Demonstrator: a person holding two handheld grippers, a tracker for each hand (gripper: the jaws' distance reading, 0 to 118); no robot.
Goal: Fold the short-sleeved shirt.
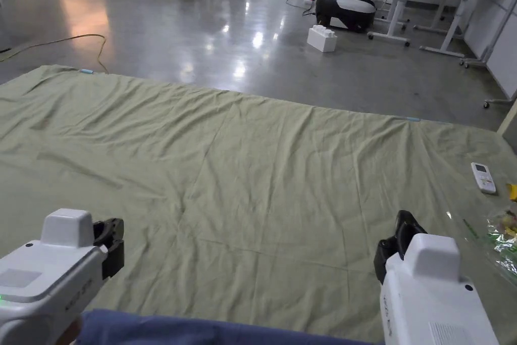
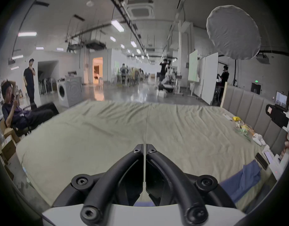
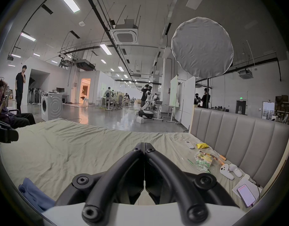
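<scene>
Left gripper (image 1: 112, 247) at lower left of head view, jaws pressed together with a hairline gap in left gripper view (image 2: 144, 149), nothing between them. Right gripper (image 1: 399, 240) at lower right of head view, jaws likewise closed tip to tip in right gripper view (image 3: 143, 145), holding nothing. Both hovering over green bedsheet (image 1: 242, 169), apart from the fabric.

Blue shirt (image 1: 202, 331) bunched along bottom edge of head view, between the two grippers and nearer the camera than either. Same shirt at lower right of left gripper view (image 2: 244, 179) and lower left of right gripper view (image 3: 34, 195), crumpled, lying on the sheet, untouched by either tool.

Sheet wrinkled, covering most of head view centre. White remote (image 1: 483, 178) at right edge of head view on the sheet. Snack wrapper (image 3: 203, 161) and white controllers (image 3: 230, 170) at right of right gripper view, near padded headboard (image 3: 238, 136). Phone (image 3: 245, 195) at lower right there, screen lit.

Glossy floor (image 1: 227, 33) across top of head view, white block (image 1: 322, 38) at upper centre-right. Washing machine (image 3: 50, 106) at left of right gripper view. Seated person (image 2: 13, 108) and standing person (image 2: 29, 81) at left of left gripper view.
</scene>
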